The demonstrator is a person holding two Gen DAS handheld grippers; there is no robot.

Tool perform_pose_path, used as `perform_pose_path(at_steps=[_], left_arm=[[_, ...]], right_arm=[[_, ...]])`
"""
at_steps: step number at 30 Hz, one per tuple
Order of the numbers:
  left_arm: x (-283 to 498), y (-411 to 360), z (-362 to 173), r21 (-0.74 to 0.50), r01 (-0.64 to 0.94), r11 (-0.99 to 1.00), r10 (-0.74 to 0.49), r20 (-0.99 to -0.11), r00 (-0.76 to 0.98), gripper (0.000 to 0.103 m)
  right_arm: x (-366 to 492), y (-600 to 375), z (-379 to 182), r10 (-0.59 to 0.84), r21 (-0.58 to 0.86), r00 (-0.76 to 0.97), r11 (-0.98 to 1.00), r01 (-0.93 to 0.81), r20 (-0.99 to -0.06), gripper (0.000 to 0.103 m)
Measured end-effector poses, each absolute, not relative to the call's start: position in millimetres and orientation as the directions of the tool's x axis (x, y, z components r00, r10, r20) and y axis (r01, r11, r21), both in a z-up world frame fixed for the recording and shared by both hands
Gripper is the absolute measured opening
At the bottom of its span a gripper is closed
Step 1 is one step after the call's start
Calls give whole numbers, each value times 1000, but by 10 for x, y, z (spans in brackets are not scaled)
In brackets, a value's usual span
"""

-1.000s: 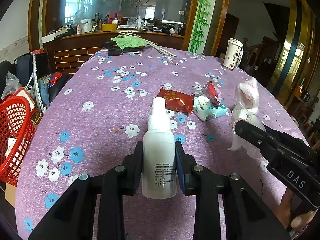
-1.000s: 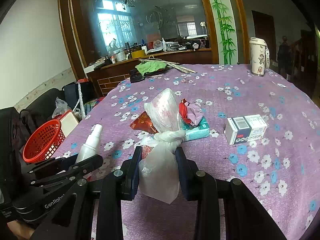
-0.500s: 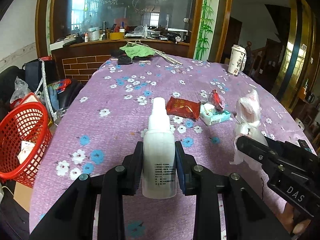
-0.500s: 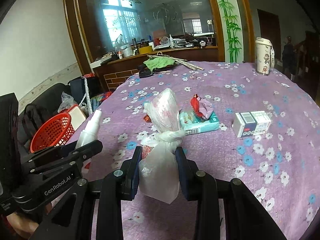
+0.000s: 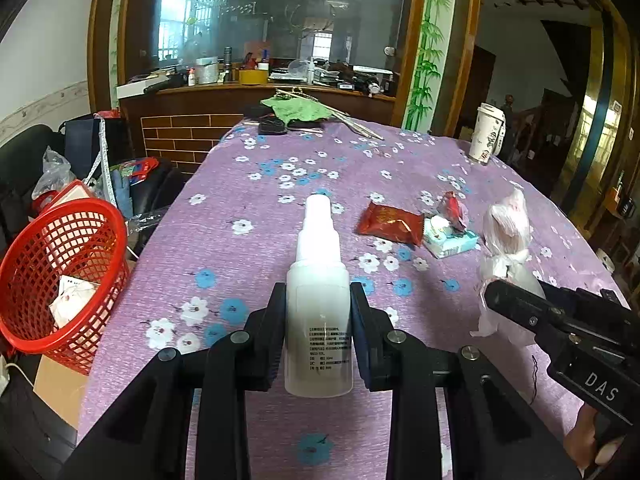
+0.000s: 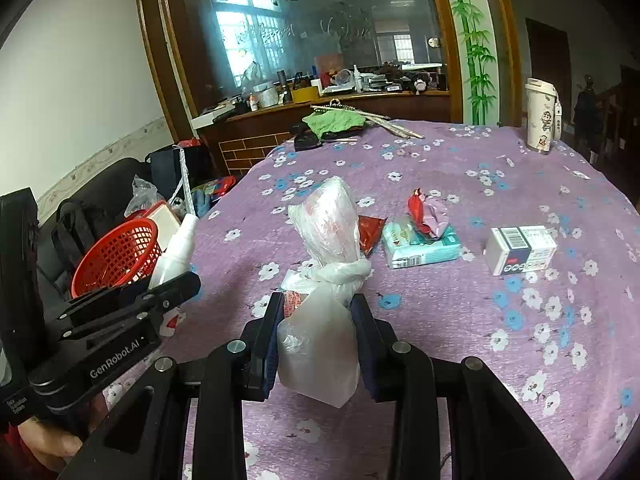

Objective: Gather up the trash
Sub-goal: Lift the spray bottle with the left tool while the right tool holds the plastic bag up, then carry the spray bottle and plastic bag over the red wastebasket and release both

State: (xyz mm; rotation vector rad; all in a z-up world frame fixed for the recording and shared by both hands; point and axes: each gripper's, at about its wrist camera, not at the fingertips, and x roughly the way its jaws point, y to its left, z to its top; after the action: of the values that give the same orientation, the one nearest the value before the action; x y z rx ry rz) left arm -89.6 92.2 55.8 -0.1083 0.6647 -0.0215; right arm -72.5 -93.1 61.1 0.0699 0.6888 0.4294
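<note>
Inside red basket (image 5: 60,264), crumpled white paper (image 5: 72,300)

A purple flowered tablecloth (image 5: 280,216) covered the table. At the far right edge stood a tall white patterned cup (image 5: 489,134), upright. At the far end lay a crumpled green cloth (image 5: 300,109), thin sticks (image 5: 360,127) slanting off to its right. Beyond that, a brick-fronted wooden counter (image 5: 192,136) ran across, cluttered on top. A painted bamboo panel (image 5: 428,40) rose at the right of the glass.
</note>
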Motion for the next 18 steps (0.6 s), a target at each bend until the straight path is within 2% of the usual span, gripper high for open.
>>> perform_pose_path(at_steps=[18], left_arm=[[-1032,1309,705,-134,-82,988,-11,-576,817,29]], right_arm=[[-713,-618,733,458,210,649,881,-424,-608,36]])
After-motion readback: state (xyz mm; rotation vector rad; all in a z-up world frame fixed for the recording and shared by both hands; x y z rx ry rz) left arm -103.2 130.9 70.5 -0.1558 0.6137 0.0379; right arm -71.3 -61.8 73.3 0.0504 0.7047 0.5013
